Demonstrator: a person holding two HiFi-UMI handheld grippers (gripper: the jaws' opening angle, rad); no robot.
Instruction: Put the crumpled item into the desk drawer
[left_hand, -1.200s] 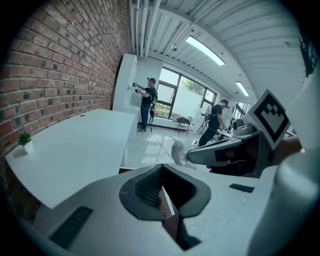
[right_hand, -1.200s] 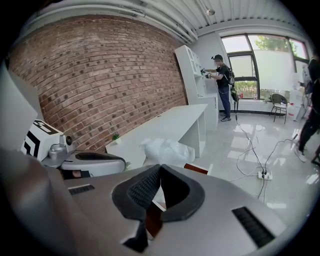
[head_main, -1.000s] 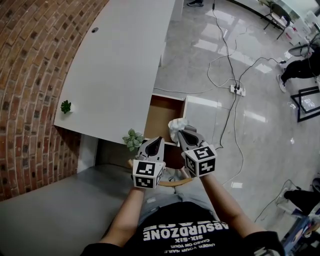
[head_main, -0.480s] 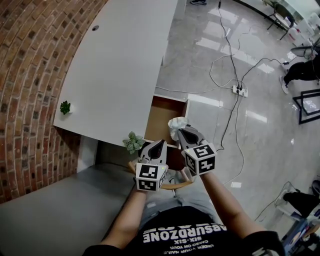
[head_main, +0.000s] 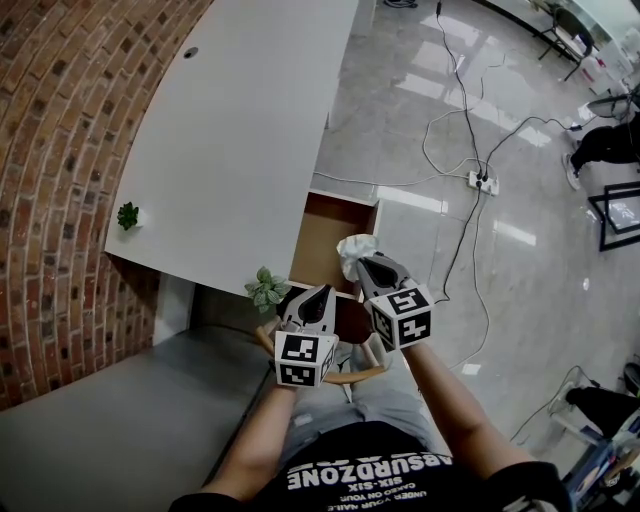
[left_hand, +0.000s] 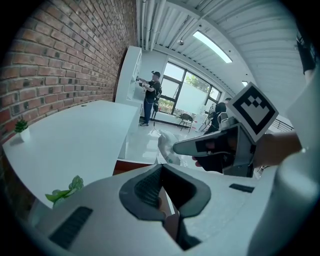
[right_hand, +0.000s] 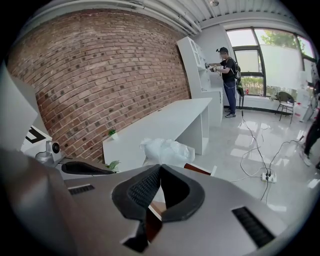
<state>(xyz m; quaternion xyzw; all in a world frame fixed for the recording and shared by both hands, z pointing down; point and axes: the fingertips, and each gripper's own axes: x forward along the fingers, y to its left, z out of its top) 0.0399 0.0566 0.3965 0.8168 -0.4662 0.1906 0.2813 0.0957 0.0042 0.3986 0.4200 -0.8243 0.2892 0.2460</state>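
Observation:
The crumpled white item (head_main: 354, 249) hangs over the open desk drawer (head_main: 322, 240), whose inside is brown. My right gripper (head_main: 363, 263) is shut on the item's near edge. In the right gripper view the item (right_hand: 167, 150) bulges just past the closed tips of my right gripper (right_hand: 160, 166), with the drawer's corner (right_hand: 199, 169) behind it. My left gripper (head_main: 319, 291) is shut and holds nothing, just left of the right one, above the drawer's near left corner. The left gripper view shows my left gripper (left_hand: 161, 166), and the right gripper with the item (left_hand: 166, 148) ahead of it.
The white desk (head_main: 240, 130) runs along a brick wall (head_main: 60, 150). A small potted plant (head_main: 128, 214) stands at its left edge and another plant (head_main: 266, 287) by the drawer. A power strip (head_main: 476, 181) and cables lie on the glossy floor. A person (head_main: 603, 137) is at far right.
Both grippers have sunk slightly toward the drawer. The left one has shifted a little to the lower right in the head view. The right still grips the crumpled item.

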